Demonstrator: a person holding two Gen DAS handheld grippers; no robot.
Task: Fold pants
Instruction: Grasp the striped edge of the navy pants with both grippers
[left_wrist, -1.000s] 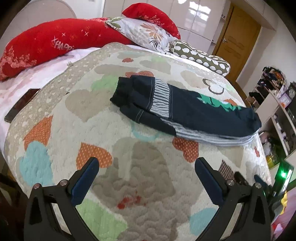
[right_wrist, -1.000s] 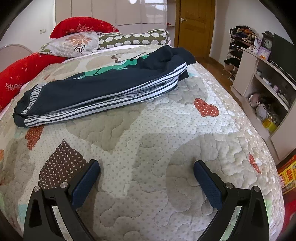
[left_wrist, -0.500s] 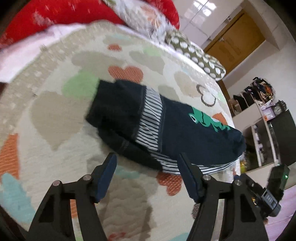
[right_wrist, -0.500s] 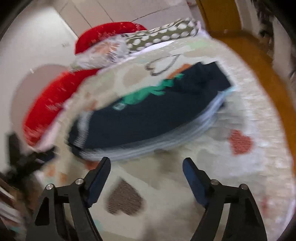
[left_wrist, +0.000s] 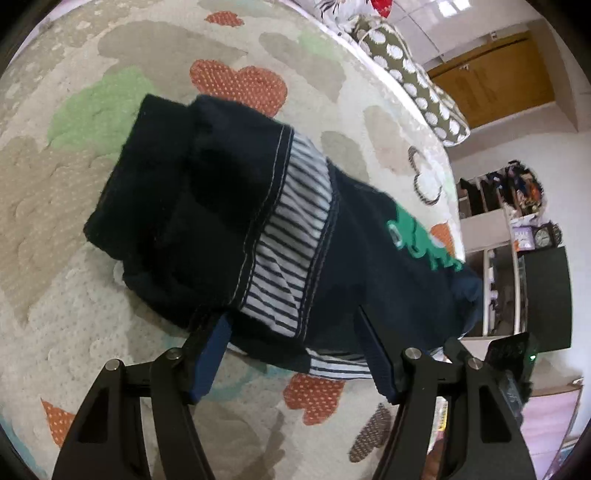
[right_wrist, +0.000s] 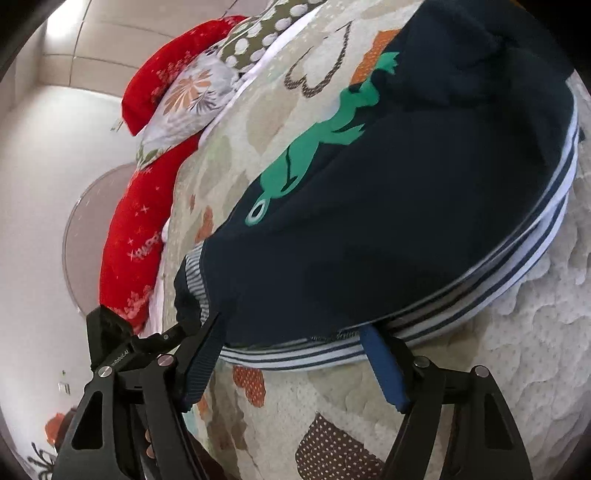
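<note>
Dark navy pants (left_wrist: 229, 225) with striped bands and a green dinosaur print lie folded lengthwise on the quilted bed. My left gripper (left_wrist: 291, 321) is open, its blue fingertips (left_wrist: 218, 336) reaching the near edge of the pants at the waistband end. My right gripper (right_wrist: 295, 332) is open too, its fingers straddling the striped near edge of the pants (right_wrist: 406, 206) further along the leg. The left gripper's black body (right_wrist: 125, 347) shows at the left of the right wrist view. Neither holds cloth that I can see.
The bed is covered by a heart-patterned quilt (left_wrist: 110, 332). Red pillows (right_wrist: 136, 236), a floral pillow (right_wrist: 188, 96) and a polka-dot pillow (left_wrist: 410, 74) lie at the head. A wooden door (left_wrist: 491, 77) and shelves (left_wrist: 509, 251) stand beyond the bed's right side.
Both grippers have moved forward and down from well back on the quilt to the near edge of the pants. Their jaws have narrowed but stay open.
</note>
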